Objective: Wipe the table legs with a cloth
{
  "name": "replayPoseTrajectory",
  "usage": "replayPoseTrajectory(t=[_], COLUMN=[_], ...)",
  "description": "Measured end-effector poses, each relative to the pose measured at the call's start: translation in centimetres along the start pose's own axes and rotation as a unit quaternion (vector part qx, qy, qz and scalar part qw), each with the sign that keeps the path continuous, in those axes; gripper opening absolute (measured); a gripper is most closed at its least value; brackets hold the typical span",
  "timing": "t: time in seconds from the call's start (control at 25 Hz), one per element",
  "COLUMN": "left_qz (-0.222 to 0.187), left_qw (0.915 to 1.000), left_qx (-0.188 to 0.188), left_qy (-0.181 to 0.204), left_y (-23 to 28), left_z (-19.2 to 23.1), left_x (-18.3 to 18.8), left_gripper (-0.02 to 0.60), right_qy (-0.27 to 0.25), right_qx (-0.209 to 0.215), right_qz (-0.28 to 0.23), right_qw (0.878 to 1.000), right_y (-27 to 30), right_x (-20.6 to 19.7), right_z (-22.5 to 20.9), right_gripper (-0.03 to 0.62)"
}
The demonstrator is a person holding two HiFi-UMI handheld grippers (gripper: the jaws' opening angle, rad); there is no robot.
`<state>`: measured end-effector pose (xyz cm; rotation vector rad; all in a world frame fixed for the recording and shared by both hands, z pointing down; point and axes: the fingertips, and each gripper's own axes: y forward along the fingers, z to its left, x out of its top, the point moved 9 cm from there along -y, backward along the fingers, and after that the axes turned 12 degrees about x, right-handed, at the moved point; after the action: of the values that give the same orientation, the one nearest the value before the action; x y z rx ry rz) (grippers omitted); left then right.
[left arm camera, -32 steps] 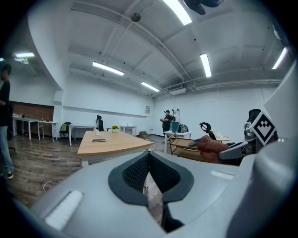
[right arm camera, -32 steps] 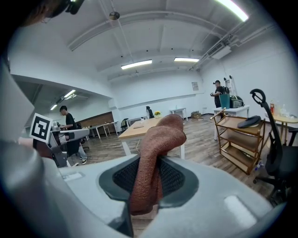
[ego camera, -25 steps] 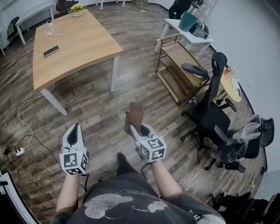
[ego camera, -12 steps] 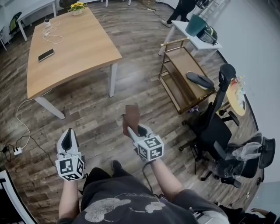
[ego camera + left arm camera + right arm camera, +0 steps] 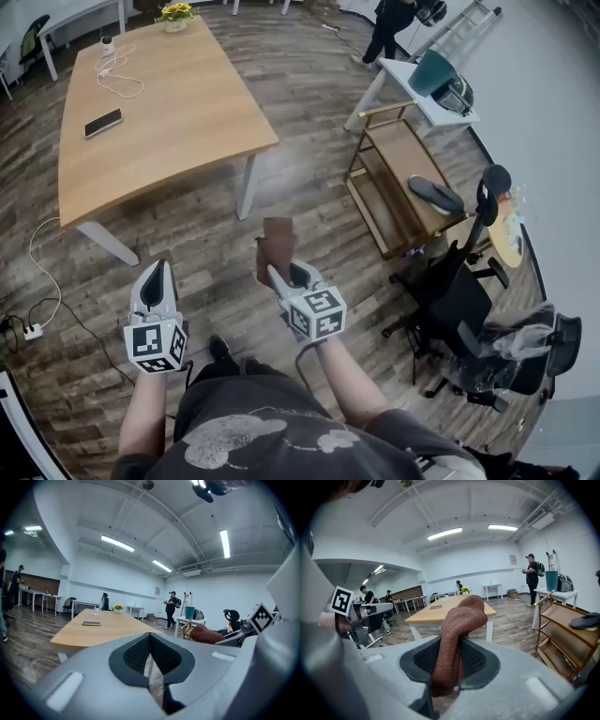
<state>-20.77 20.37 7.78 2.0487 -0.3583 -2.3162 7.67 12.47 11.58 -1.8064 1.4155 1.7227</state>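
Note:
My right gripper (image 5: 284,275) is shut on a rust-brown cloth (image 5: 275,246) that stands up out of its jaws; in the right gripper view the cloth (image 5: 457,634) folds over above the pads. My left gripper (image 5: 159,274) is shut on nothing, held level at the left. Ahead stands the wooden table (image 5: 159,112) on white legs. Its near right leg (image 5: 247,187) is a short way beyond the cloth, and its near left leg (image 5: 105,242) is off to the left. Neither gripper touches the table.
A phone (image 5: 103,122), a white cable and a flower pot (image 5: 175,14) lie on the tabletop. A wooden shelf cart (image 5: 389,187) and a black office chair (image 5: 450,281) stand to the right. A power strip (image 5: 33,330) and cord lie on the floor at left. A person (image 5: 389,23) stands far off.
I have stepped a little toward the table, which now sits nearer. Both grippers keep their pose, the left one slightly higher; the cloth stays gripped.

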Motion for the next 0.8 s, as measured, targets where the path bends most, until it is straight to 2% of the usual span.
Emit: replayPoseTrajectory(t=[0.16,0.32,0.52,0.64,0.8], left_qz=[0.001,0.012,0.028,0.019,0.007], left_qw=[0.9997,0.9992,0.999,0.9992,0.9998], left_qx=[-0.019,-0.03,-0.031,-0.028,-0.007], left_qy=[0.016,0.023,0.017,0.02,0.017], left_y=[3.3,5.1,9.1,12.1,16.0], left_z=[0.6,0.2,-1.0,-1.8,-2.3], left_x=[-0.4,-1.1,-1.7,-1.7,-3.8], left_gripper=[0.018,0.018,0.018,0.018,0.018], right_qy=[-0.003,-0.011,0.0,-0.007,-0.035], right_qx=[-0.006,-0.01,-0.014,0.003,0.027], right_qz=[-0.01,0.008,0.014,0.009,0.018], right_qw=[1.0,1.0,1.0,1.0,0.999], right_y=[2.7,3.8,5.3,7.2,10.9], right_x=[1.2,1.0,1.3,1.9,1.5], right_z=[-0.3,-1.5,-5.5,-8.1,-12.2], right_gripper=[0.092,0.092,0.092,0.092,0.092])
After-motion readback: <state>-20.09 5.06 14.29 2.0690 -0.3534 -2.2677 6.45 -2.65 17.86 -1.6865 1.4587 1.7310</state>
